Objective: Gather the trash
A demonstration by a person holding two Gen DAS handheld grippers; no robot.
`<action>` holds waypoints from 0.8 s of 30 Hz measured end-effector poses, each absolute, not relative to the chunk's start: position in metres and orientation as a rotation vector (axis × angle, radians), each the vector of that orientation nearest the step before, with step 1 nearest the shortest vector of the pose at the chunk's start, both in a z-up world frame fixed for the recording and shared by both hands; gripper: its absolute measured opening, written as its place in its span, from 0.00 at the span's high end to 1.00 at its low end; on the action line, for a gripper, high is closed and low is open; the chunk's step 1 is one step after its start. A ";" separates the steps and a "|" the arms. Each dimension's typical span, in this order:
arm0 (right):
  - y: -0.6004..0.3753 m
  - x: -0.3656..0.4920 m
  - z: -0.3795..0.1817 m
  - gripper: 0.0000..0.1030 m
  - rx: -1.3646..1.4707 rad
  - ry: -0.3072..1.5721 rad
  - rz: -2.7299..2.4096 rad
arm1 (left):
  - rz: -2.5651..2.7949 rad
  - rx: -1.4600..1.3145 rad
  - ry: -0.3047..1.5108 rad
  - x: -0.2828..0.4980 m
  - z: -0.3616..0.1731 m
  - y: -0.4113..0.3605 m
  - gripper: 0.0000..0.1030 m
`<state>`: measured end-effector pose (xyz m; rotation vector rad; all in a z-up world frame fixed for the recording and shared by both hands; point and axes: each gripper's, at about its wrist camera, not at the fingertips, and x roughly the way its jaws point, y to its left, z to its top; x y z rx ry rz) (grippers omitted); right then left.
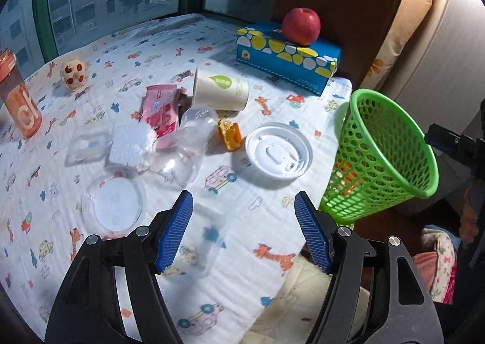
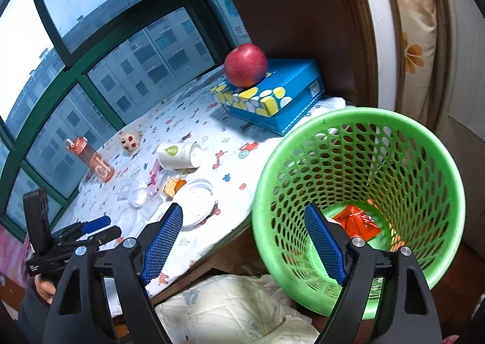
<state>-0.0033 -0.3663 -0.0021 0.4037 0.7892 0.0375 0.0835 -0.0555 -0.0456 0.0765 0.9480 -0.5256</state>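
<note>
Scanning the cartoon-print tablecloth point(image 1: 266, 144) from its left side, an orange water bottle point(image 1: 19, 95) and a small doll head point(image 1: 74, 73) stand apart from the litter, which crowds the middle: a clear plastic lid point(image 1: 113, 203), a white foam chunk point(image 1: 132, 142), a pink snack wrapper point(image 1: 159, 109), a clear plastic bottle point(image 1: 189, 144) lying with its long axis running away from the viewer, a tipped paper cup point(image 1: 221, 91), a gold foil wrapper point(image 1: 230, 133) and a white cup lid point(image 1: 279, 151). The left gripper point(image 1: 244, 230) hovers over the near edge with its jaws spread wide and nothing between them; the white cup lid and clear bottle lie just ahead of it, so this hand looks nearer to the next pick. Further right sits a blue tissue box point(image 1: 288, 59) with a red apple point(image 1: 301, 26) on top, neither of them trash. At the far right, off the table edge, the green basket point(image 2: 357, 123) is tilted toward the table, a red wrapper point(image 2: 357, 223) already in its bottom. The right gripper point(image 2: 253, 241), also wide open and empty, hangs at the basket's rim, well away from the litter.
</note>
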 end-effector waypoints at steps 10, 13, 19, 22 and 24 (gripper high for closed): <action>-0.335 0.010 -0.007 0.22 0.368 0.823 0.091 | -0.550 0.144 1.009 0.092 -0.080 -0.037 0.26; -0.328 0.013 -0.010 0.22 0.360 0.838 0.101 | -0.554 0.167 1.022 0.095 -0.087 -0.038 0.25; -0.318 0.020 -0.017 0.22 0.353 0.864 0.117 | -0.555 0.189 1.032 0.101 -0.097 -0.041 0.25; -0.315 0.024 -0.020 0.22 0.347 0.873 0.124 | -0.560 0.195 1.032 0.103 -0.100 -0.042 0.25; -0.313 0.027 -0.021 0.22 0.346 0.879 0.129 | -0.563 0.198 1.039 0.105 -0.103 -0.043 0.25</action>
